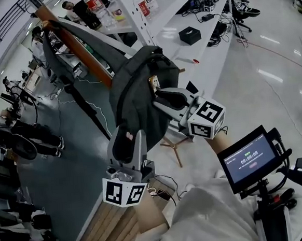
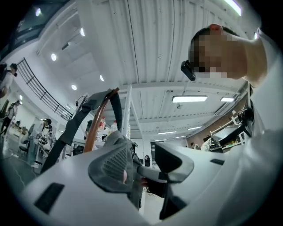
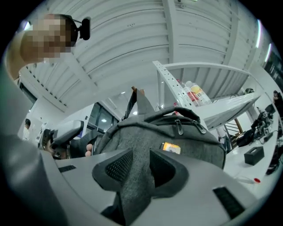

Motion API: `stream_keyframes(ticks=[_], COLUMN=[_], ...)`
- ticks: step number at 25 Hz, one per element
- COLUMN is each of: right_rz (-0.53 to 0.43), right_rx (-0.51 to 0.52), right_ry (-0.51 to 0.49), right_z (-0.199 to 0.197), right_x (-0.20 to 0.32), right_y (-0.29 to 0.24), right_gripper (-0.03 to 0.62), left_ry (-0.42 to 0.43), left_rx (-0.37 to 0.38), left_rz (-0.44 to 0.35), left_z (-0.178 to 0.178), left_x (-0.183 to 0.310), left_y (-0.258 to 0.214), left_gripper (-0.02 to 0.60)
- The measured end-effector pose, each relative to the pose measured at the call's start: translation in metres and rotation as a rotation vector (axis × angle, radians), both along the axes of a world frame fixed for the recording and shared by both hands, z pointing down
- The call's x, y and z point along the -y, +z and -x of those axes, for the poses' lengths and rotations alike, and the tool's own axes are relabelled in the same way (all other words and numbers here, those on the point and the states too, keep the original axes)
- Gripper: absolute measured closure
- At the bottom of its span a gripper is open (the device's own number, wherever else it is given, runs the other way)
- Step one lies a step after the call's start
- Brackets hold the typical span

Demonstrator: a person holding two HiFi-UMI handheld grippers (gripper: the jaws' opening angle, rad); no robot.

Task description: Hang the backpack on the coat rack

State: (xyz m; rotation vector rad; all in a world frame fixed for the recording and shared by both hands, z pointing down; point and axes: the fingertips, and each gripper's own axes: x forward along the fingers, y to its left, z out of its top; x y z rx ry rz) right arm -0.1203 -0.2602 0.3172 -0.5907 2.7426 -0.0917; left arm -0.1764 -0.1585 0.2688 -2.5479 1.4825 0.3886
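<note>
Head view looks steeply down on the left claw (image 1: 127, 136) and right claw (image 1: 158, 100). Each gripper view looks upward along its jaws, close against the backpack (image 3: 185, 145), which all views share.

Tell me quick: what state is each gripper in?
Left gripper: jaws open, backpack fabric between them, not clamped.
Right gripper: jaws shut on the backpack's grey fabric.

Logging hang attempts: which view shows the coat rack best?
Head view: the coat rack shows as a long brown pole slanting down to the backpack, a grey strap along it. The left gripper view shows only its curved top under the strap; the right gripper view, just a tip above the backpack.
</note>
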Motion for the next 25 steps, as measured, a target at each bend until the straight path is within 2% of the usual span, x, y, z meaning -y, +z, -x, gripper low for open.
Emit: stream_keyframes(ticks=[3, 11, 17, 25], right_rz=[0.017, -0.005, -0.011, 0.012], right_rx=[0.044, 0.038, 0.014, -0.005], right_ry=[0.009, 0.063, 0.059, 0.058], right_z=[-0.015, -0.042, -0.042, -0.037], right_x=[-0.004, -0.005, -0.011, -0.005], right_y=[-0.005, -0.005, -0.012, -0.009], right_gripper=[0.470, 0.470, 0.470, 0.473], left_ry=[-0.009, -0.003, -0.003, -0.002], left_rx=[0.022, -0.003, -0.019, -0.026], left_rz=[0.015, 0.090, 0.133, 0.144], left_z=[-0.003, -0.007, -0.009, -0.007], left_x=[0.009, 0.032, 0.036, 0.040], left_y=[0.008, 0.041, 0.050, 0.054], left_gripper=[0.394, 0.394, 0.394, 0.394])
